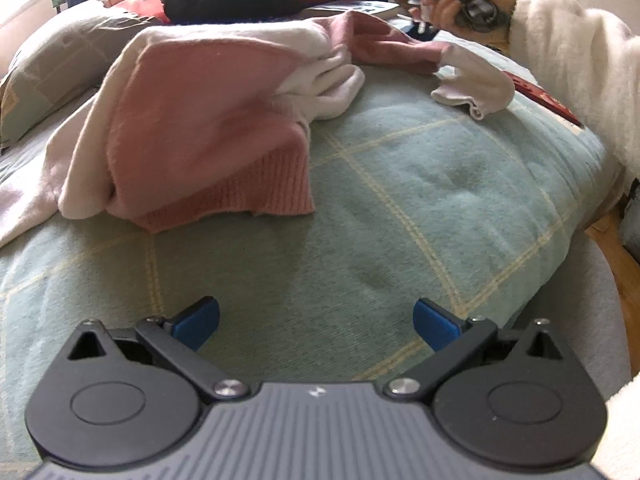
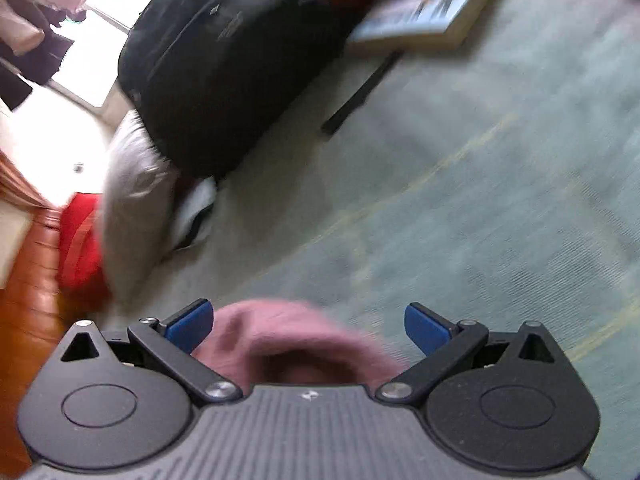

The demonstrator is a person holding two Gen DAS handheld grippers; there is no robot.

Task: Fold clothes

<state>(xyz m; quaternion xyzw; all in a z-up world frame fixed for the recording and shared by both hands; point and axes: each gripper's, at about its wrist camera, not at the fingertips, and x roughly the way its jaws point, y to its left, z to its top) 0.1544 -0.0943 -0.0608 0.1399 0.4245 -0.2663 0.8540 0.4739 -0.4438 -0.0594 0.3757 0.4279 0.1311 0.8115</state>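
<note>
Both grippers spread wide over a green checked bedspread, with a crumpled pink-and-white knitted sweater lying on it.

The left gripper (image 1: 316,322) hovers above the pale green quilted bedspread with yellow check lines (image 1: 420,208), its blue-padded fingers (image 1: 198,322) far apart and holding nothing; the pink-and-white knitted sweater (image 1: 200,120) lies bunched just beyond, to the left, one white cuff reaching right. At far right a hand (image 1: 464,0) in a fluffy white sleeve (image 1: 572,60) grips the other tool. The right gripper (image 2: 308,326) is also spread wide, with pink knit between its fingers, untouched by either pad. A black bag (image 2: 224,60) and a paperback book (image 2: 432,4) lie farther off.
</note>
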